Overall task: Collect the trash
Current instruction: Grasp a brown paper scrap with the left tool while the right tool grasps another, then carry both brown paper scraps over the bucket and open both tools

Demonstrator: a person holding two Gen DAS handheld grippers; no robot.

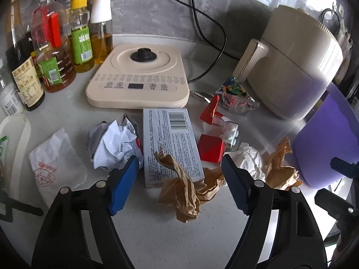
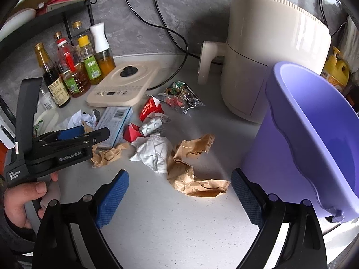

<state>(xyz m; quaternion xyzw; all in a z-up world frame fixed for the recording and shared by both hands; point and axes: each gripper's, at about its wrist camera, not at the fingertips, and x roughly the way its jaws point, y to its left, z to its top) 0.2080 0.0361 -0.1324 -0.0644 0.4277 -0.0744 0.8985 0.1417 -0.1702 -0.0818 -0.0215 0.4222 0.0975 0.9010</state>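
Trash lies scattered on the pale counter. My left gripper (image 1: 179,163) stands open low over a crumpled brown paper (image 1: 184,190) that lies partly on a grey printed box (image 1: 170,141); its pads touch neither. Beside its left pad sits a crumpled white paper ball (image 1: 116,143); red cartons (image 1: 211,148) and a white tissue (image 1: 249,159) lie to the right. My right gripper (image 2: 179,174) is open above a brown wrapper (image 2: 190,170), next to the tissue (image 2: 152,152). The purple bin (image 2: 269,157) stands at its right. A hand holds the left gripper (image 2: 89,132) at the left.
A beige induction cooker (image 1: 139,76) and several oil and sauce bottles (image 1: 53,56) stand at the back left. The cream air fryer (image 1: 296,67) sits at the back right, with a shiny snack packet (image 1: 235,96) before it. Black cables (image 2: 170,35) trail from wall sockets. A white paper bag (image 1: 56,161) lies left.
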